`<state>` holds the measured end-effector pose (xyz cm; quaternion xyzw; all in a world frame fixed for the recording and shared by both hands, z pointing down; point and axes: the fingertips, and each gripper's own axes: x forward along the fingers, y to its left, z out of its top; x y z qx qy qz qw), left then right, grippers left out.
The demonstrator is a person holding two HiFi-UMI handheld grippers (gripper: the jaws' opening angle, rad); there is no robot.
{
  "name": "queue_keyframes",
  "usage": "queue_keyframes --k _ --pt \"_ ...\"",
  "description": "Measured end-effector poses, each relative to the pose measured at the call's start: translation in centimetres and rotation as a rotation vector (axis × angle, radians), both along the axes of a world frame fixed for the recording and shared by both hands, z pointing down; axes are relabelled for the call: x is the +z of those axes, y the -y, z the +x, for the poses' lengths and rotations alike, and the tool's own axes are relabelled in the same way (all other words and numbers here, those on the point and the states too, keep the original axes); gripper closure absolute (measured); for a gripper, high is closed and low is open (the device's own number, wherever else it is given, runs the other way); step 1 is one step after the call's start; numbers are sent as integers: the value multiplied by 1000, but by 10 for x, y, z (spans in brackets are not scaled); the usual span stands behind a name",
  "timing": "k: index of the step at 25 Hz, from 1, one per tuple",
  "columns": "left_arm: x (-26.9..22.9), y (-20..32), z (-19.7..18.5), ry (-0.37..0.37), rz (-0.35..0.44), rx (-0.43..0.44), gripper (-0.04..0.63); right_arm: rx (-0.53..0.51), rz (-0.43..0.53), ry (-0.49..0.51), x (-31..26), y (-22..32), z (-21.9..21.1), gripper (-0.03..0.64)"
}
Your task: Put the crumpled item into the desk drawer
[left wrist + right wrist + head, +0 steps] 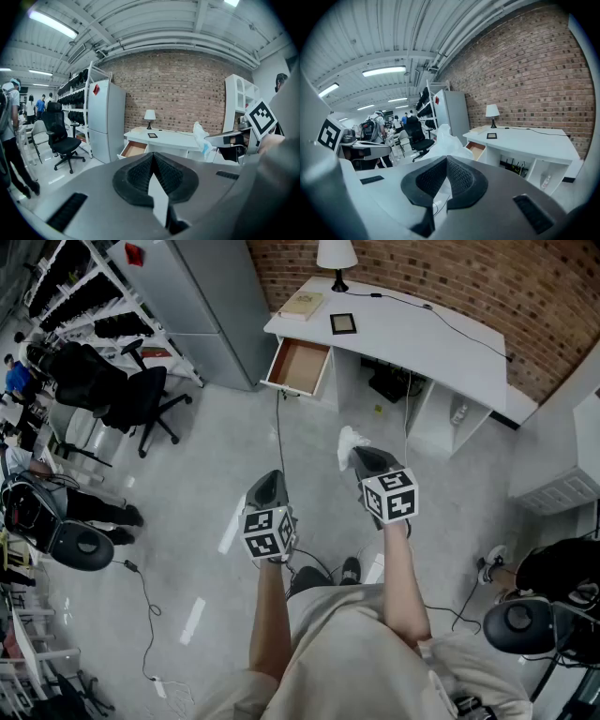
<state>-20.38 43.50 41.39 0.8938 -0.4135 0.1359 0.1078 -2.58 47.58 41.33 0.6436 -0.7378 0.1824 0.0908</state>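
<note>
**Q:** Tong state, and where is the item?

**A:** My right gripper (362, 457) is clamped on the crumpled item (351, 442). In the right gripper view, white film bulges out past the closed jaw tips. The left gripper (270, 480) has its jaws pressed together with nothing between them. I hold both over bare floor, well apart from the desk (412, 334) at the far side.

**Q:** Handling notes?

**A:** I judge it to be thin, soft sheet material. It is very light and has no stiffness, so it will compress and hold no shape. It looks possibly slick, so a pinch on a loose edge could slip. The safer hold is the bunched core, where the folds stack. It is not fragile. The item may spring open on release, so I should release it low inside the drawer (298, 367).

**Q:** Counts?

**A:**
- Crumpled items: one.
- Drawers: one, standing pulled out at the desk's left end. Its interior looks empty.
- Grippers: two.
- On the desktop: one lamp (337, 257), one book (301, 304) and one small dark frame (343, 322).
</note>
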Motion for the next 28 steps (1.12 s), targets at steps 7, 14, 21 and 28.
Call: queue_keyframes --k 7,14,21,28 --pt "-6 -9 19 -8 26 11 578 -18 -3 -16 4 -11 10 592" --pt "-20 -21 34 -48 54 60 578 -13 44 54 -8 -13 21 592" --pt "-22 -7 8 -71 35 7 578 -40 36 79 -9 -5 7 592" --pt "-17 17 18 -109 13 -10 578 -91 61 57 -19 18 3 592"
